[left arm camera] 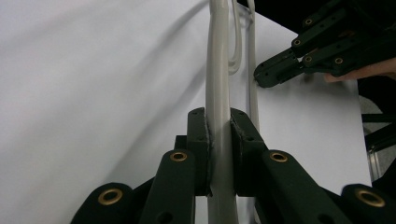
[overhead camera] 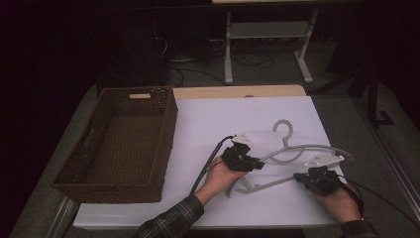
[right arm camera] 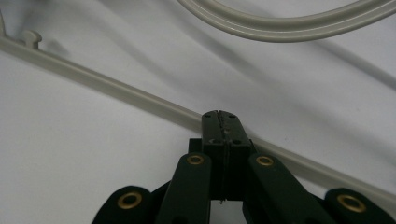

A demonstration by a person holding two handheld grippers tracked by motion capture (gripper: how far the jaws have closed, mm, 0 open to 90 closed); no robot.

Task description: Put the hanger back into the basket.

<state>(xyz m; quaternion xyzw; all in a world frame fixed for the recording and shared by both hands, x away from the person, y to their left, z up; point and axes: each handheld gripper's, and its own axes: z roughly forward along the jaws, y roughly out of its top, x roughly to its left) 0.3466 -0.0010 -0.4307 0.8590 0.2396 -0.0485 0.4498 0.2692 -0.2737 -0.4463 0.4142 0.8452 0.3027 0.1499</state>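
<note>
Lying on the white table (overhead camera: 208, 119) beside the empty wicker basket (overhead camera: 106, 186), the grey hanger (overhead camera: 297, 148) is clamped on its arm by the left gripper (left arm camera: 219, 135); the right gripper (right arm camera: 221, 126) is clenched on its lower bar. Lifting and any transfer are judged outstanding.

The right gripper (right arm camera: 221, 122) has its two black jaws pressed flat together, tips resting over the straight lower bar of a pale grey plastic clothes hanger (right arm camera: 116, 91). That bar crosses the view on a slant, with a small notch hook near its upper-left end. The hanger's curved shoulder arcs across the top. Beneath lies the counter's white covering (right arm camera: 70, 154).
</note>
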